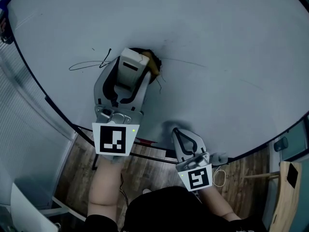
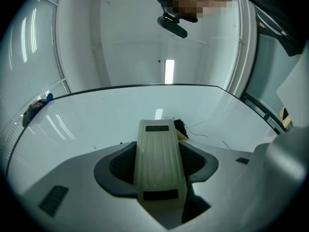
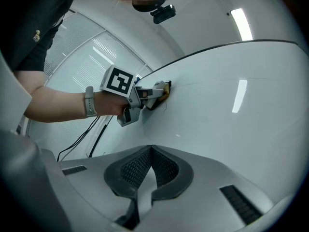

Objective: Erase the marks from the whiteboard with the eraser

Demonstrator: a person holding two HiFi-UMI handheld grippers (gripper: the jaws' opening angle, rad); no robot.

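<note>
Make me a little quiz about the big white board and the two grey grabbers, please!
1. True or false: the grey right gripper holds the pale ribbed rectangular eraser.
2. Pick one: the thin black scribbled marks are on A) the wooden floor, B) the white whiteboard, C) the eraser.
3. Fill in: the grey left gripper has its jaws shut on the ____.
Key: 1 false; 2 B; 3 eraser.
</note>
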